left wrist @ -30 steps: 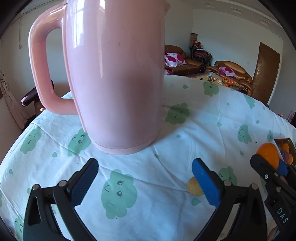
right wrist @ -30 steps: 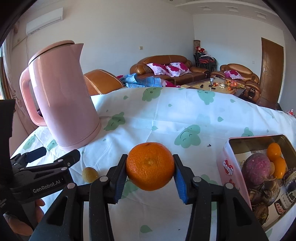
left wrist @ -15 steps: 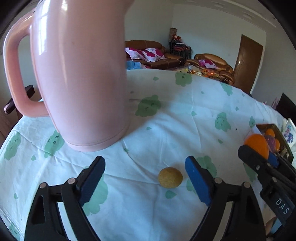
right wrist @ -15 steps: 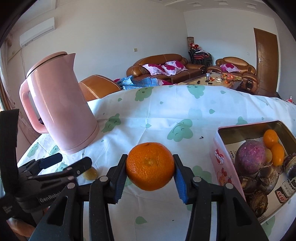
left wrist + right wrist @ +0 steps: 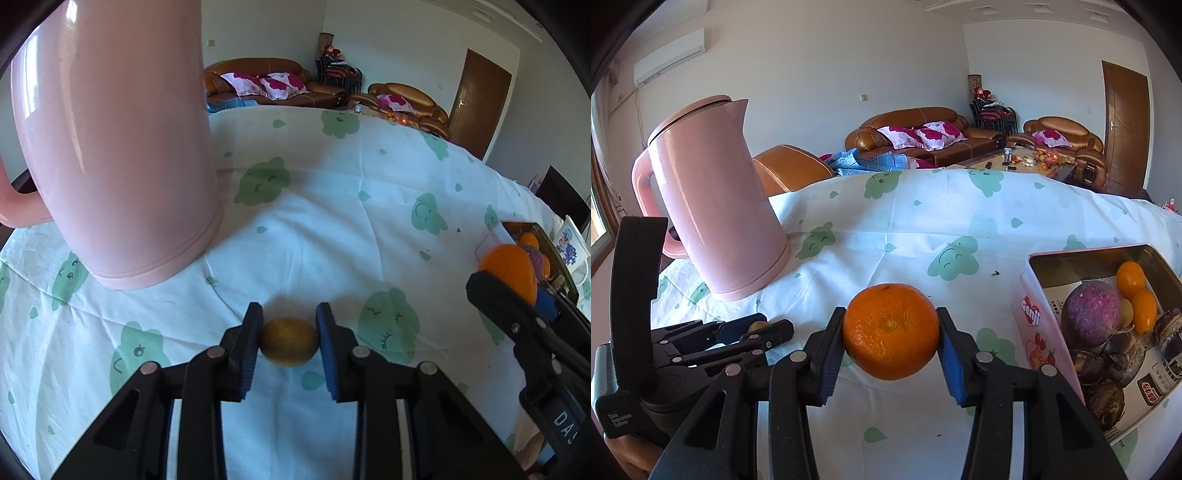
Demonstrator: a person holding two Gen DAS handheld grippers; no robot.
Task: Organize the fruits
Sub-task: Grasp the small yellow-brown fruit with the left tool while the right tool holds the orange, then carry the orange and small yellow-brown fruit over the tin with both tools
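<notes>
Since a moment ago the left gripper (image 5: 289,341) has closed on the small yellow-brown round fruit (image 5: 289,346) — light, firm, roll-prone, held across its middle — while the right gripper (image 5: 891,341) clamps the glossy orange mandarin (image 5: 891,330).

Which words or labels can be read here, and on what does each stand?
"cenji": on the pink wall of the tin.
"Data Acquisition System": on the left gripper, at its body.
"DAS": on the right gripper, at its body; cut off by the frame edge.
Print on the packets in the tin: too small to read.
</notes>
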